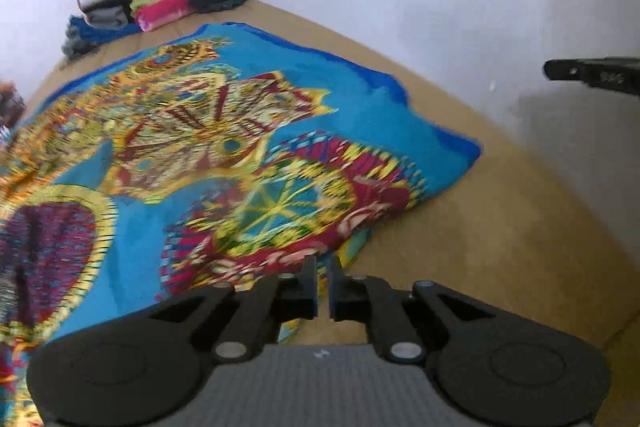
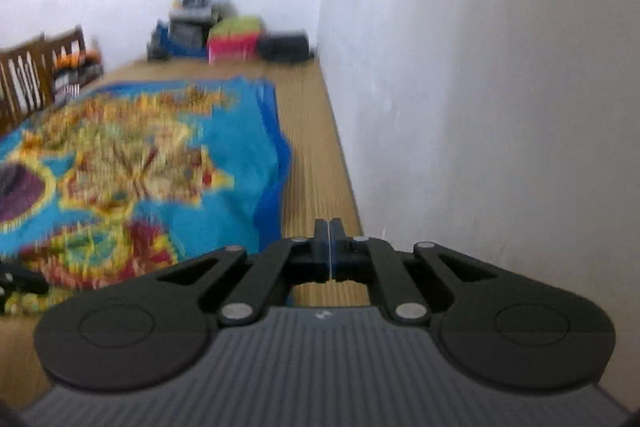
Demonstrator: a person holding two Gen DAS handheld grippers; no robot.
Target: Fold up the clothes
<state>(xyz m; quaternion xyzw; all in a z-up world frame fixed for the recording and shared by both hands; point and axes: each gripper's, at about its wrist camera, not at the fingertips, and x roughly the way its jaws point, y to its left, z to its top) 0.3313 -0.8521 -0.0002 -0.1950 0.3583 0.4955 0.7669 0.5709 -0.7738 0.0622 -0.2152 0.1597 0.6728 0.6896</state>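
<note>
A bright blue cloth (image 1: 224,147) with yellow and red patterns lies spread on the tan surface (image 1: 500,227); it also shows in the right wrist view (image 2: 160,155). My left gripper (image 1: 323,269) hovers at the cloth's near corner. Its fingers stand a narrow slit apart with nothing between them, and the tips are just short of the red patterned edge. My right gripper (image 2: 329,227) is shut and empty over bare tan surface, between the cloth's dark blue border (image 2: 272,187) and the wall. Part of the right gripper (image 1: 592,77) shows at the far right in the left wrist view.
Stacks of folded clothes (image 1: 132,7) sit in the far corner, also seen in the right wrist view (image 2: 224,35). A white wall (image 2: 480,107) runs close along the right side. Brown wooden slats (image 2: 28,75) stand at the left. A strip of bare tan surface (image 2: 312,147) lies beside the wall.
</note>
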